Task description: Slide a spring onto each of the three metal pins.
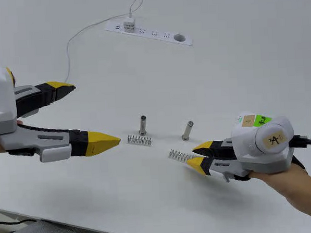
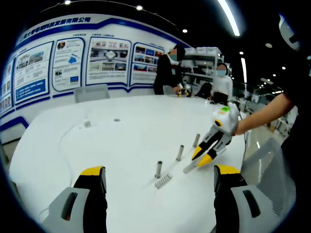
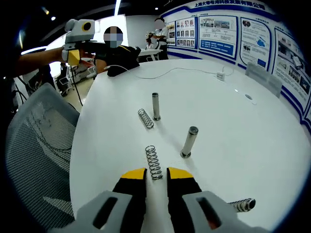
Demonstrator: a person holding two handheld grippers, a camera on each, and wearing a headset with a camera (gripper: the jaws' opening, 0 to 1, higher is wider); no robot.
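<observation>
Tabletop (image 1: pixel 236 70): white, wide, carrying all the parts.
Left gripper (image 1: pixel 95 115): held above the tabletop at the left of the head view; jaws wide apart, nothing between them.
Right gripper (image 1: pixel 192 155): low over the tabletop at the right of the head view, held in a hand (image 1: pixel 284 180); jaws a narrow gap apart, clamped on nothing.
Near spring (image 3: pixel 153 162): lying flat just ahead of the right jaws, its near end reaching the gap between the yellow tips; contact with the tips not clear.
Far spring (image 3: pixel 145 118): lying flat and loose, just beside the foot of the far pin.
Far pin (image 3: pixel 155 106): upright, bare.
Middle pin (image 3: pixel 189 141): upright, bare, to the right of the near spring in the right gripper view.
Third pin (image 3: pixel 249 202): at the lower right edge of the right gripper view, with a fitted spring (image 3: pixel 235 206) coiled around its shaft; upright or lying not clear there.
Power strip (image 1: pixel 148 32): at the far side of the tabletop, with a white plug in it and a white cable (image 1: pixel 88 28) trailing leftward.
Background: wall boards (image 2: pixel 73 60) in blue and white, a grey mesh chair (image 3: pixel 39 145), people standing beyond the tabletop.
</observation>
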